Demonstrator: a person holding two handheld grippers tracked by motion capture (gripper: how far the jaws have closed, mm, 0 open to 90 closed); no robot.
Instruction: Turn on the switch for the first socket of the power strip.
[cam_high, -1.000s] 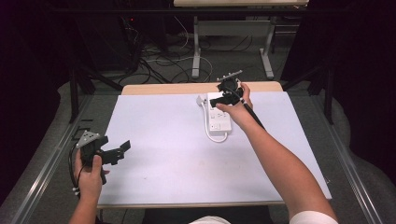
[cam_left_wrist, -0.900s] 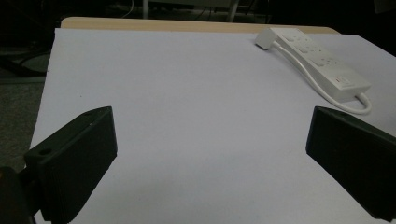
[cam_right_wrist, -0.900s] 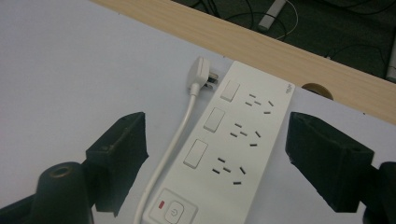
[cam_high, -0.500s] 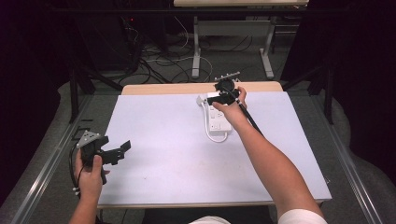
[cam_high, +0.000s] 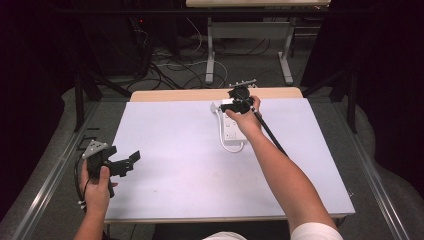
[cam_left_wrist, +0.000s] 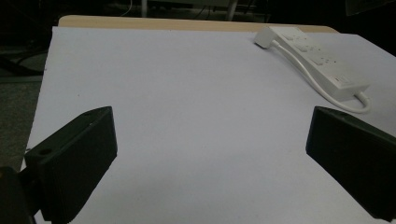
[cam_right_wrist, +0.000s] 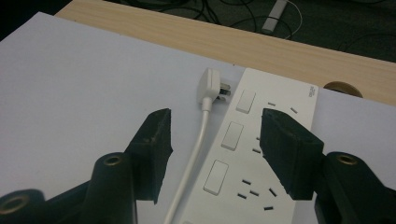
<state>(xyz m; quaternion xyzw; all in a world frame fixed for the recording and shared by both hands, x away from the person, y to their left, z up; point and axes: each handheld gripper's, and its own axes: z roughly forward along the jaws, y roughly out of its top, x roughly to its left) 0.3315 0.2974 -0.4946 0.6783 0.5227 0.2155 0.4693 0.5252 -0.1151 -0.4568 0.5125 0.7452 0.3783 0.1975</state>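
A white power strip (cam_high: 234, 131) lies on the far middle of the table, its white cable (cam_right_wrist: 196, 144) looping back to a plug (cam_right_wrist: 209, 84) that rests beside its far end. My right gripper (cam_right_wrist: 215, 126) hovers over that far end. Its jaws have just been closing and stand half apart, with the cable and the strip's switch row (cam_right_wrist: 231, 136) between them, and the pads are not touching either. In the high view the right gripper (cam_high: 226, 106) sits just above the strip. My left gripper (cam_high: 134, 160) is held near the table's left front edge, its jaws wide open with nothing between them (cam_left_wrist: 210, 135).
A white sheet (cam_high: 175, 165) covers the wooden tabletop, whose bare edge (cam_high: 175, 94) shows at the far side. A round hole (cam_right_wrist: 340, 87) sits in the wood behind the strip. Table legs and floor cables (cam_high: 190, 65) lie beyond.
The right hand has shifted slightly left over the strip's far end. The left hand and the strip have stayed in place.
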